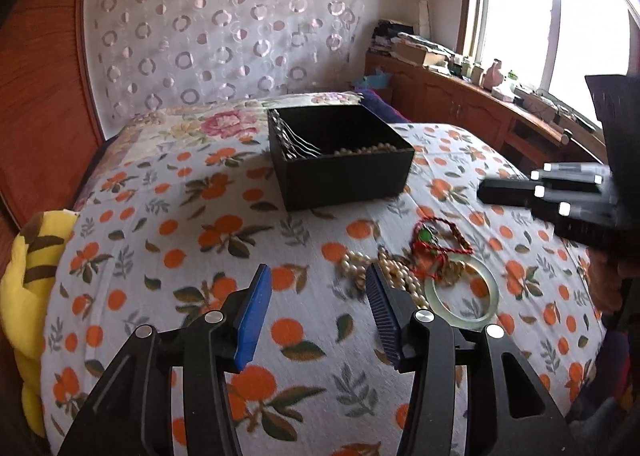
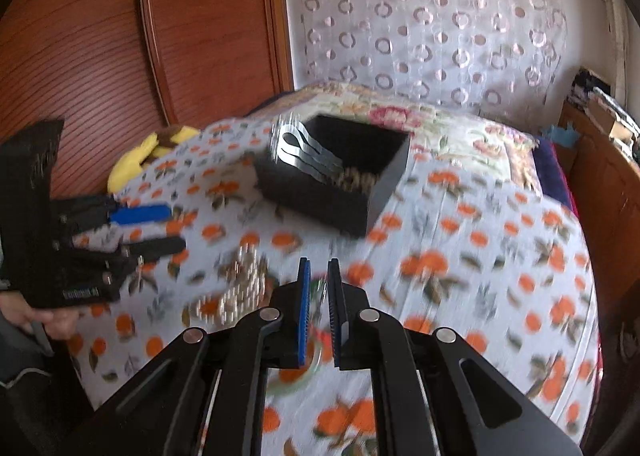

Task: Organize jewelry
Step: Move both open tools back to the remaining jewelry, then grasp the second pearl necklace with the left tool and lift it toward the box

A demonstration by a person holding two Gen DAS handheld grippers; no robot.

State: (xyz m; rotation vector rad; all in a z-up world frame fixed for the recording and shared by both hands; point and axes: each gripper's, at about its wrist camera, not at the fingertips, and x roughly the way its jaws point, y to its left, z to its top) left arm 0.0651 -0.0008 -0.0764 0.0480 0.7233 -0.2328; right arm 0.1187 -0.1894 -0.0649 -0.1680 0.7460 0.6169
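Note:
A black open box [image 1: 340, 159] sits on the orange-print bedspread, holding silver hair clips [image 1: 292, 139] and a pearl strand [image 1: 368, 149]. A jewelry pile lies in front of it: pearl necklaces [image 1: 394, 276], a red cord with a green stone [image 1: 430, 244] and a pale jade bangle [image 1: 464, 296]. My left gripper [image 1: 318, 316] is open and empty, just left of the pile. My right gripper [image 2: 319, 312] hovers above the pile with its jaws nearly closed and nothing clearly between them. The box [image 2: 336, 179] and pearls [image 2: 240, 288] appear blurred in the right wrist view.
A yellow plush toy [image 1: 24, 296] lies at the bed's left edge. A wooden headboard [image 1: 36, 115] stands behind it. A wooden cabinet [image 1: 460, 99] with clutter runs under the window at right. A floral pillow [image 1: 224, 123] lies behind the box.

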